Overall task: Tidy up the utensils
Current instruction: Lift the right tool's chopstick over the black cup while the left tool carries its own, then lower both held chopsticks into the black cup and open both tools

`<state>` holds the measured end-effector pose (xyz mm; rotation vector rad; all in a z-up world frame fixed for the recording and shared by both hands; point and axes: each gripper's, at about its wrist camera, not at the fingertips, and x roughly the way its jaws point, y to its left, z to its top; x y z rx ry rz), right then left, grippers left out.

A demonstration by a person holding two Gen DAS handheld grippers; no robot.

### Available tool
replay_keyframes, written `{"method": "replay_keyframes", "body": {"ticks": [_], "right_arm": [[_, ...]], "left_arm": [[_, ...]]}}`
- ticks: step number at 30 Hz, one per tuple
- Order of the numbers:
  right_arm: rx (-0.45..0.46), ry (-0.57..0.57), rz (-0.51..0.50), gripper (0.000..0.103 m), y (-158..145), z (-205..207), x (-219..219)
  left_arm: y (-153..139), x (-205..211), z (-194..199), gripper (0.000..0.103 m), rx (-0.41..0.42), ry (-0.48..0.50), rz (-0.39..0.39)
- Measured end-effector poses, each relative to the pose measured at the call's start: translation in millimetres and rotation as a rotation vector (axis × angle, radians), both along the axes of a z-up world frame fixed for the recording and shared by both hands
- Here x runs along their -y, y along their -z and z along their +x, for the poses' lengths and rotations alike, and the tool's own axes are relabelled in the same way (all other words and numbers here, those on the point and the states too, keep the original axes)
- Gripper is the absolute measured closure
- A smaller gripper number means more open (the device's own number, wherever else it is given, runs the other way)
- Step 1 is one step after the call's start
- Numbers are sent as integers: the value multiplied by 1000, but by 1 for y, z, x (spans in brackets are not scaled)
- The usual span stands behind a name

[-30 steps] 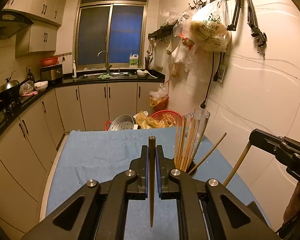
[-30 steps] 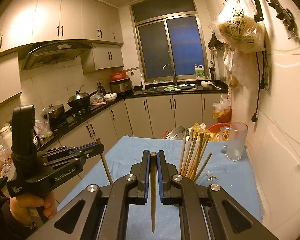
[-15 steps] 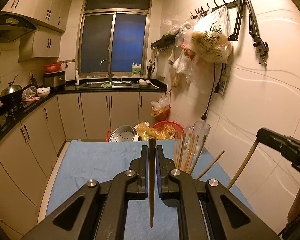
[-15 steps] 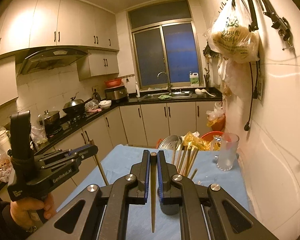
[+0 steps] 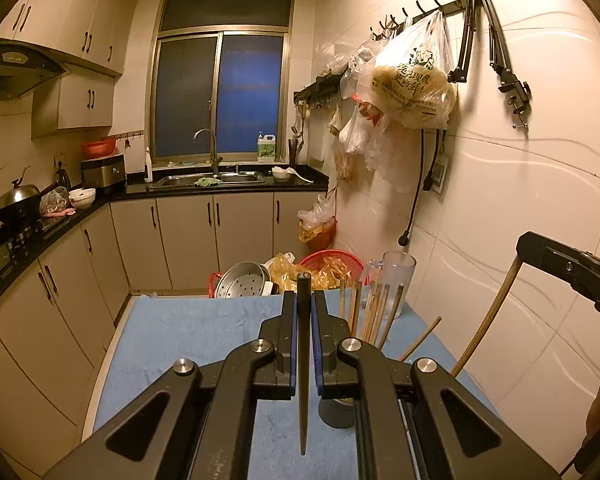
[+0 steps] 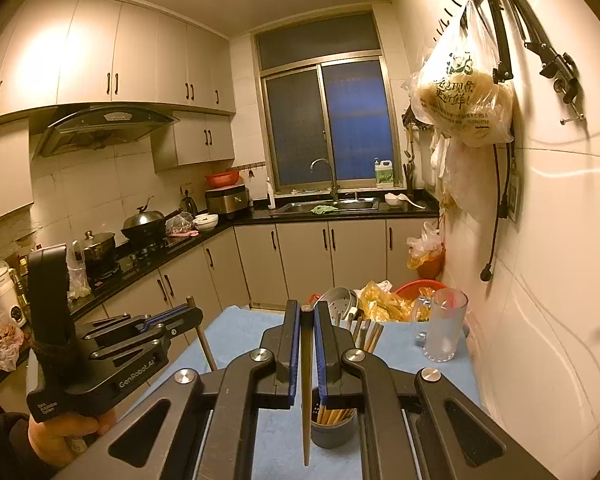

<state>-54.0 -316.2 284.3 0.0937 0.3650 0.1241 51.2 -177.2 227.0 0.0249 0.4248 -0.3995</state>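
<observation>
My left gripper (image 5: 303, 304) is shut on a dark chopstick (image 5: 303, 360) that stands upright between its fingers, above the blue table (image 5: 188, 328). My right gripper (image 6: 307, 322) is shut on a brown chopstick (image 6: 307, 392), its tip hanging just left of a grey holder cup (image 6: 332, 432) with several chopsticks in it. The same cup (image 5: 338, 412) shows in the left wrist view, its chopsticks (image 5: 374, 312) fanning upward. The right gripper with its chopstick (image 5: 488, 316) shows at the right of the left wrist view, the left gripper (image 6: 180, 316) at the left of the right wrist view.
A clear glass mug (image 6: 444, 326) stands at the table's far right by the tiled wall. Beyond the table are a steamer pan (image 5: 242, 280), a red basket (image 5: 332, 260) and bags. Kitchen cabinets (image 5: 52, 300) run along the left. Plastic bags (image 5: 412, 88) hang from wall hooks.
Both grippers have risen and tilted up while keeping their chopsticks. The holder cup now sits lower and closer in both views, with the right chopstick's tip beside it.
</observation>
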Motion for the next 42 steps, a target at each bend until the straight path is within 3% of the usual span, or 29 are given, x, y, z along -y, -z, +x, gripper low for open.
{"method": "replay_keyframes", "body": {"ticks": [15, 27, 34, 42], "right_arm": [[12, 18, -1, 95, -6, 5, 7], [41, 36, 14, 95, -11, 19, 15], [66, 56, 24, 95, -1, 28, 20], [50, 71, 48, 95, 24, 55, 32]], "left_arm": [[-11, 10, 7, 96, 27, -2, 2], [-23, 24, 28, 96, 17, 29, -88], [-14, 30, 45, 96, 8, 25, -142], [7, 40, 60, 96, 11, 24, -129]]}}
